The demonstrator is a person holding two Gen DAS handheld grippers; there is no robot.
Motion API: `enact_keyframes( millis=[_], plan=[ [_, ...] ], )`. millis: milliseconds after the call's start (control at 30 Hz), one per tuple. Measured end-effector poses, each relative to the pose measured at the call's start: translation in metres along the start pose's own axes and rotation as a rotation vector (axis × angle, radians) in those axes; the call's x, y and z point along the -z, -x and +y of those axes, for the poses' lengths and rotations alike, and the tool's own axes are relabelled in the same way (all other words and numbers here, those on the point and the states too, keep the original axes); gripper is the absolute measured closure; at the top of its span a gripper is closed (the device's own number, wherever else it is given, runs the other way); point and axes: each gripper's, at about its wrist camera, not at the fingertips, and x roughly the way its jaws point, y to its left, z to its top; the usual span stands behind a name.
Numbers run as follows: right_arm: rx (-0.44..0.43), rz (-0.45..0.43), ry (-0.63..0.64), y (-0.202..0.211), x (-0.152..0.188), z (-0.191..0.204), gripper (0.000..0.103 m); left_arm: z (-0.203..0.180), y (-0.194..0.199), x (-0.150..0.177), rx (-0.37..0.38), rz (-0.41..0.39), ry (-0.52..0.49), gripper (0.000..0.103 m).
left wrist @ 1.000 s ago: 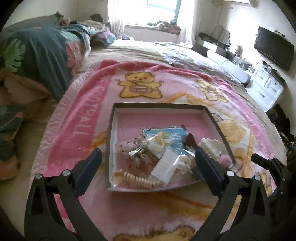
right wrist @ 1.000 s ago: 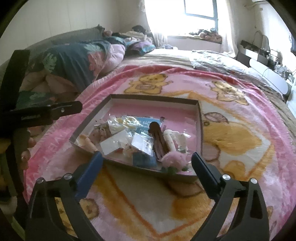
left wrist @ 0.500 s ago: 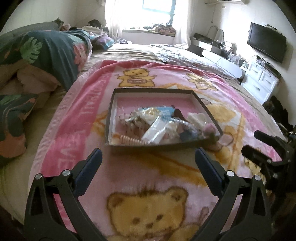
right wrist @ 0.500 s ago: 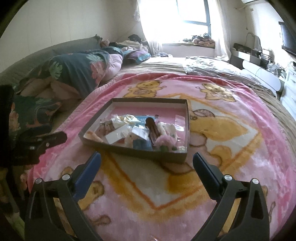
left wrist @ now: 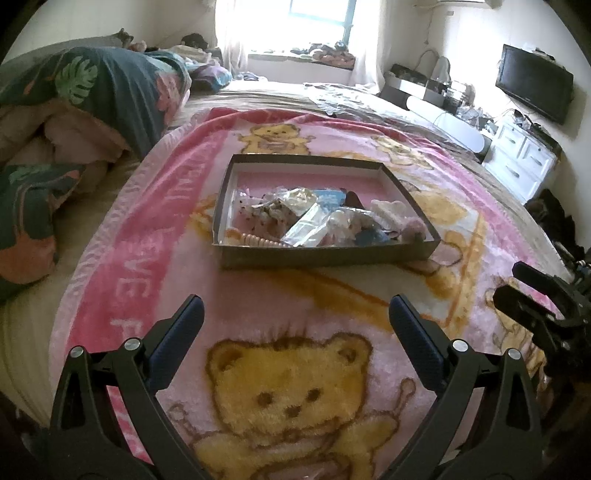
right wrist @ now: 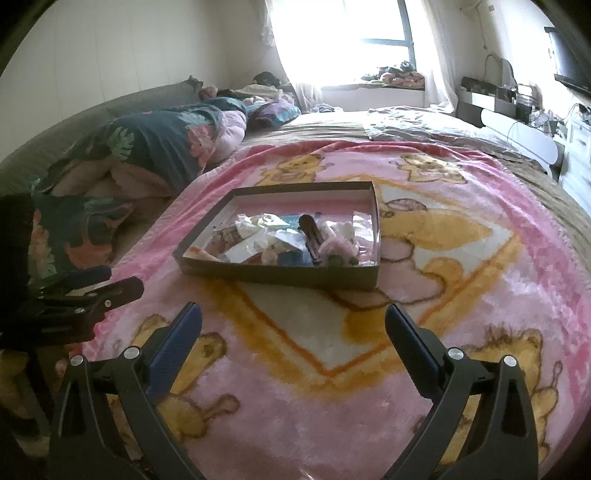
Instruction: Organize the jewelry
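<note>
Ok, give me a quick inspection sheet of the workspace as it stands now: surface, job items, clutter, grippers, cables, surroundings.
Surface: pink teddy-bear blanket spread on a bed.
Job's things: shallow cardboard box on the blanket, holding a jumbled pile with small plastic bags, a beaded hair comb, a brown hair clip and a pink fluffy piece.
Clutter: nothing seen on the blanket outside the box.
Grippers: left gripper open, empty, short of the box; right gripper open, empty, also short of it.
Cables: some near the white dresser, far off.
Surroundings: floral duvet, window, wall TV.
</note>
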Motion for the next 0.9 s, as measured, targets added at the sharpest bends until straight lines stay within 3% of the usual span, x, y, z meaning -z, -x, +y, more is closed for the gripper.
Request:
enact_keyframes(
  millis=[900],
  plan=[
    [0.017, -0.004, -0.006, 0.0045, 0.0035, -0.0023, 0.004, 0.0031, 0.0031, 0.0003, -0.007, 0.003, 0.002, 0.009]
  ],
)
